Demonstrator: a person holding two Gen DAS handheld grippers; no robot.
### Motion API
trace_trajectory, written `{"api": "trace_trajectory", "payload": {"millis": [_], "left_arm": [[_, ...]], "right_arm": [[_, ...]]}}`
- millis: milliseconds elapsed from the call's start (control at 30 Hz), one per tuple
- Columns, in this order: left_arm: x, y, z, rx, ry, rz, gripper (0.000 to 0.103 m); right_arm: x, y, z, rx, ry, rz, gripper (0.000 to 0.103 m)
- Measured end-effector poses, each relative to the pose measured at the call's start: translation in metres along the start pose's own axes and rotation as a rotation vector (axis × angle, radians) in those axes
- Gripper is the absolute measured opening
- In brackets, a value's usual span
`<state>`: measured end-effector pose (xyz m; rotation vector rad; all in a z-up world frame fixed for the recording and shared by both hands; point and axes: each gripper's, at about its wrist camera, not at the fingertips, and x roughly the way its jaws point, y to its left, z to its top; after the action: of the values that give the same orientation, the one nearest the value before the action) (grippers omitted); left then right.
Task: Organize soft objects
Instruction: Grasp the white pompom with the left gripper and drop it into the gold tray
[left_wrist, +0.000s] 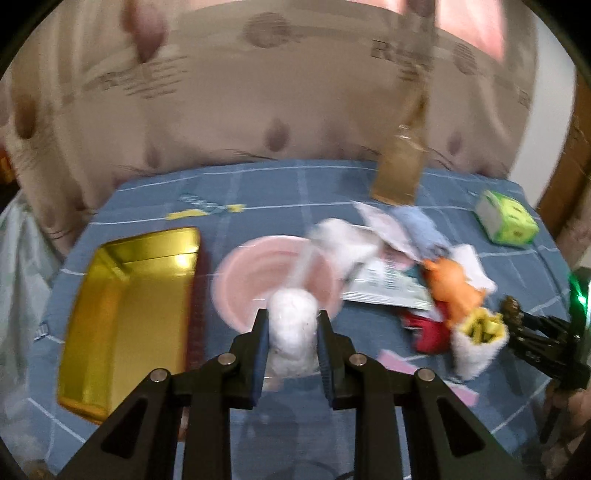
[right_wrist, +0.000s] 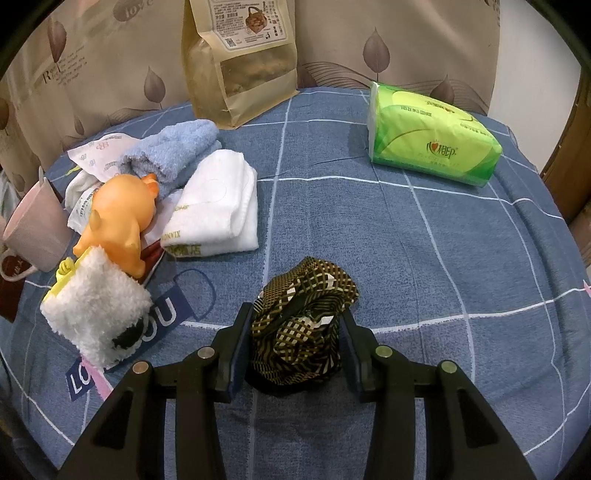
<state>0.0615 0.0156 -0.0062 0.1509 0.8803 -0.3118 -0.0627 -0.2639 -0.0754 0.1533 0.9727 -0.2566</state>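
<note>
White fluffy sock (left_wrist: 293, 328), pinched by the left gripper (left_wrist: 291, 328), probably goes next into the gold tin tray (left_wrist: 122, 317) at frame left; the right gripper (right_wrist: 297, 332) straddles the checked dark cloth (right_wrist: 303, 317), grip unclear.

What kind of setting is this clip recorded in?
Probably a home room: a table under a blue checked cloth, leaf-print curtain behind, with a tissue pack and folded white towel.

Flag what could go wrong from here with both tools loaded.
1. The left tool grips a white fluffy item trailing a long tail over the pink bowl; the tail may drag the bowl.
2. The right tool holds the checked dark cloth, apparently loosely bunched; it may slip.
3. The left view is motion-blurred; a fast swing might hit the gold tin.
</note>
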Motion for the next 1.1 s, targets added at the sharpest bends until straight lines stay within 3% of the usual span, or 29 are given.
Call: {"api": "trace_trajectory", "payload": {"millis": [233,467,700,1100], "left_arm": [[-0.005,0.08,-0.002,-0.095,-0.006,0.164,0.024],[0.006,0.144,-0.014,-0.177,0.043,0.273,0.024],[0.026,0.177,-0.032,-0.24,0.105,0.307,0.024],[0.036,0.188,-0.046,-0.264,0.136,0.311,0.027]], "right_arm": [[0.001,0.002,0.001,-0.009,0.0,-0.015,0.04],[0.002,0.003,0.0,-0.014,-0.001,-0.024,0.04],[0.001,0.005,-0.001,-0.023,-0.003,-0.041,0.04],[-0.001,0.012,0.0,-0.03,-0.019,-0.086,0.038]]}}
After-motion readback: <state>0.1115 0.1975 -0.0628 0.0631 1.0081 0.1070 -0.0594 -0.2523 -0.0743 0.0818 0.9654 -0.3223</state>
